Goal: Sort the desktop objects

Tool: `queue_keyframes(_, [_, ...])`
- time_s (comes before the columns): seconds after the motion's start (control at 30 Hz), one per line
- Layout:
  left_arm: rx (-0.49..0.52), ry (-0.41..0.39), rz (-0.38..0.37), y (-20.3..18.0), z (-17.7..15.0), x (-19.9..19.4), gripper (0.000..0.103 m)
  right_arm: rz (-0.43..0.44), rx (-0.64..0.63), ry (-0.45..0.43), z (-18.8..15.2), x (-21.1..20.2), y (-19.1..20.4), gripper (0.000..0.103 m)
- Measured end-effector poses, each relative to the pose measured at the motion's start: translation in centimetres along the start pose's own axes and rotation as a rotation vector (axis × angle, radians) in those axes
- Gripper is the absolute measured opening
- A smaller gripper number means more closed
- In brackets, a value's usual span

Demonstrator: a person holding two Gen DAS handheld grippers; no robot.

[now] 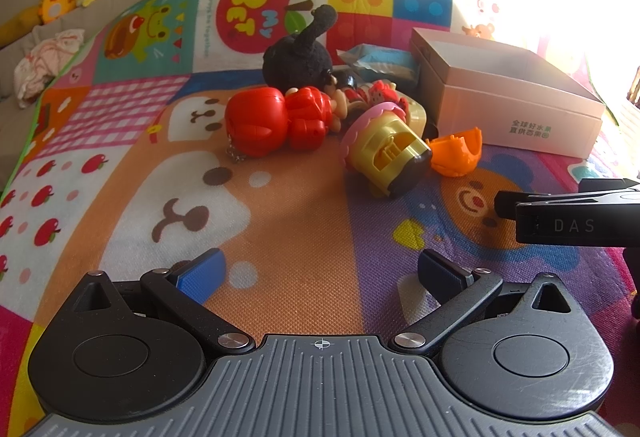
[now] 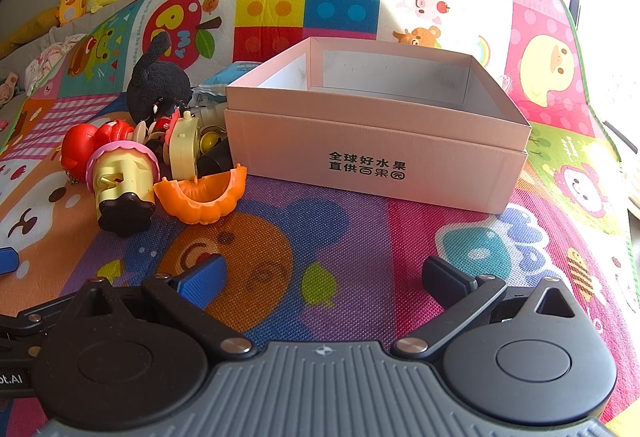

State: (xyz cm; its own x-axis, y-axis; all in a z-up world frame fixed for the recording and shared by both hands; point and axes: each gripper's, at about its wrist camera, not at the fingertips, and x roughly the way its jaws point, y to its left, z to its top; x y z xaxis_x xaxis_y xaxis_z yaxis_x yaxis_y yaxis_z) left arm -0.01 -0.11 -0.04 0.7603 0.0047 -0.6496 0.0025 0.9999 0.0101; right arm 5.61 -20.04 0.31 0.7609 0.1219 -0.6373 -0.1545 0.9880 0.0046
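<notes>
So from the left wrist view, the left gripper (image 1: 320,273) hovers low over the play mat (image 1: 280,237) with its fingers spread wide and nothing between them. The toy pile sits ahead of it, a bit past the fingertips and slightly right of centre. Nearest is the yellow toy with the pink frill (image 1: 384,149), lying on its side with its dark base pointing back toward the gripper and a little to the right, so its long axis runs roughly away from the camera. Just left of it is the red figure (image 1: 276,121), lying across the view, head to the left. Behind them is the black plush (image 1: 300,57), and the orange shell piece (image 1: 456,153) lies between the yellow toy and the pink box (image 1: 516,117), which is off to the right. The other gripper pokes in from the right edge.

Switching to the right wrist view, the right gripper (image 2: 324,277) is also wide apart and holding nothing. It faces the pink box (image 2: 376,153) pretty much head on, open top, looks empty as far as I can see inside. The toys are all off to its left: orange shell (image 2: 200,197) touching or nearly touching the yellow toy (image 2: 120,177), red figure (image 2: 92,141) behind that, black plush (image 2: 160,85) further back.

My guess is the left one is lined up better for the pile, since the toys are straight ahead of it, while the right one would have to swing left. The orange shell looks about equally reachable for both.
</notes>
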Motion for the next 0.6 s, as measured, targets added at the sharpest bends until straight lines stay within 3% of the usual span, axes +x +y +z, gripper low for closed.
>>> queue_keyframes(0.17, [0.001,0.001,0.000,0.0,0.0,0.0,0.103,0.016,-0.013,0.013,0.1,0.0,-0.2,0.103])
queue_keyframes(0.3, [0.002,0.002,-0.001,0.0,-0.2,0.0,0.103,0.071,-0.008,0.080,0.6,-0.4,-1.1,0.103])
queue_keyframes(0.43, [0.002,0.002,0.000,0.0,-0.2,0.1,0.103,0.065,-0.048,0.110,0.1,-1.2,-0.7,0.103])
queue_keyframes(0.53, [0.002,0.002,-0.002,-0.1,-0.1,0.0,0.103,0.134,-0.066,0.143,0.6,-1.4,-1.6,0.103])
queue_keyframes(0.6, [0.004,0.002,-0.007,0.0,-0.2,0.2,0.103,0.146,0.008,0.074,1.2,-2.5,-3.6,0.103])
